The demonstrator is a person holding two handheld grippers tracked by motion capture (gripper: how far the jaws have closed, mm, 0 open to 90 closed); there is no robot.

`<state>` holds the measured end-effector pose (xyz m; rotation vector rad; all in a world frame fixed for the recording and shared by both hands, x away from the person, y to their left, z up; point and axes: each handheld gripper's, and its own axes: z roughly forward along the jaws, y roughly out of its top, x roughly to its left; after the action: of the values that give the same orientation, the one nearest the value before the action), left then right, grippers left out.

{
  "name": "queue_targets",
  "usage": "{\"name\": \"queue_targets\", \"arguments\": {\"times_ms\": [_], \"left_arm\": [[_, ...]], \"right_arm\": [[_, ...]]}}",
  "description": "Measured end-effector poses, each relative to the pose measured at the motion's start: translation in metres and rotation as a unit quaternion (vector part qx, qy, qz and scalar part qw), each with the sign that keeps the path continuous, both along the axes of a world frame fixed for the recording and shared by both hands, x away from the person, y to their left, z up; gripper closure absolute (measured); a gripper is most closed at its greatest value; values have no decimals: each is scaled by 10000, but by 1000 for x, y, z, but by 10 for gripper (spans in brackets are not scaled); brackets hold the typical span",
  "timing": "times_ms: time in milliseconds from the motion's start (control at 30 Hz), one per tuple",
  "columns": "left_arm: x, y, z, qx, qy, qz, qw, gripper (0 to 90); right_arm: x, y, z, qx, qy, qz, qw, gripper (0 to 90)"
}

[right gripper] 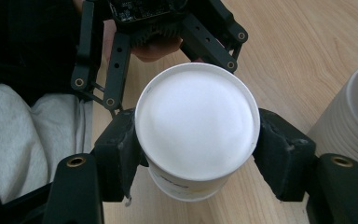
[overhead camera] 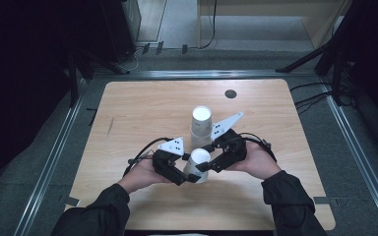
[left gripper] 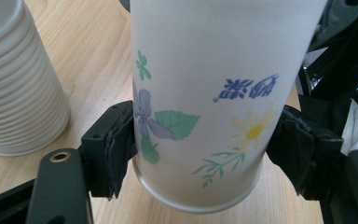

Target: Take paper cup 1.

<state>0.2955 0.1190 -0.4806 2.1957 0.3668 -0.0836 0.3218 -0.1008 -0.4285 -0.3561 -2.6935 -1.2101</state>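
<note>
Just behind held cup [overhead camera: 197,164], cup stack [overhead camera: 201,126]

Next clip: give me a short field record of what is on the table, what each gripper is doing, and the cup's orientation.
surface: wooden table
held thing: flowered paper cup, upside down, its base facing up
left gripper: pads pressed on the cup's sides, low near its rim
right gripper: pads on the cup, higher up near its base
other thing: stack of paper cups, upside down, just behind the held cup
contact: whether the cup's rim rests on the table or hangs just over it is unclear
hands: one on each gripper, coming in from the bottom edge of the high view
</note>
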Motion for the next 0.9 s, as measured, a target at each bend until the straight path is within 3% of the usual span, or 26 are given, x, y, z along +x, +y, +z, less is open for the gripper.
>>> {"name": "queue_targets", "arguments": {"times_ms": [500,667,800,867,900], "left_arm": [[0,3,3,49,-46,32,10000,303],[2,6,5,84,-51,84,9999,303],[2,9,7,90,-52,89,9999,302],[2,11,9,183,-105,97,9997,303],[2,12,11,330,-141,88,9993,302]], "right_arm": [[1,0,-2,135,57,-35,9999,322],[0,0,-4,158,-114,-21,9998,248],[0,-2,-4,171,-205,-30,9996,246],[-1,-6,-5,182,-267,-106,9994,246],[-1,-7,-6,195,-279,-127,9993,246]]}}
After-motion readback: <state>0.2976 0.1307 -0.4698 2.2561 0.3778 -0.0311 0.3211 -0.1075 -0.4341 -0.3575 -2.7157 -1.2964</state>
